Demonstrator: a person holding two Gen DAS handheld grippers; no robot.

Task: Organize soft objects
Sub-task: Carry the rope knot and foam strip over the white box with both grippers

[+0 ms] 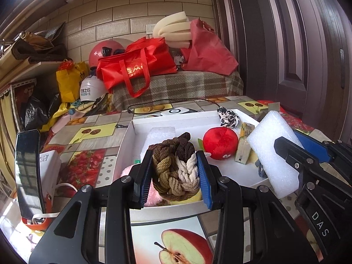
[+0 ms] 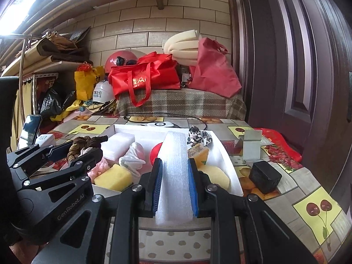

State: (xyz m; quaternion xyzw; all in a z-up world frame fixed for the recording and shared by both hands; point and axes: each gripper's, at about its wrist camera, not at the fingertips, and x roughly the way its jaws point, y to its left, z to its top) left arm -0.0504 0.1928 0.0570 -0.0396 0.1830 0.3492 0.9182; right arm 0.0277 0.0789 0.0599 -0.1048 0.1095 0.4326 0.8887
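Observation:
My left gripper [image 1: 175,160] is shut on a braided brown, tan and white knit bundle [image 1: 176,165], held above the near edge of a white tray [image 1: 140,127]. My right gripper [image 2: 175,169] is shut on a white foam block [image 2: 175,171], standing on edge between the blue pads. That block [image 1: 275,151] shows at the right of the left wrist view, over the tray's right side. In the tray lie a red plush apple [image 1: 220,143], a yellow sponge [image 2: 113,177], a white foam piece [image 2: 117,143], a black-and-white cloth [image 2: 198,137] and a pink fluffy item [image 2: 100,168].
A phone [image 1: 28,173] stands on a holder at the table's left. A black box [image 2: 265,175] and a grey stand [image 2: 252,147] sit right of the tray. A white device [image 1: 176,111] with a cable lies behind it. Beyond the table are red bags [image 1: 136,66].

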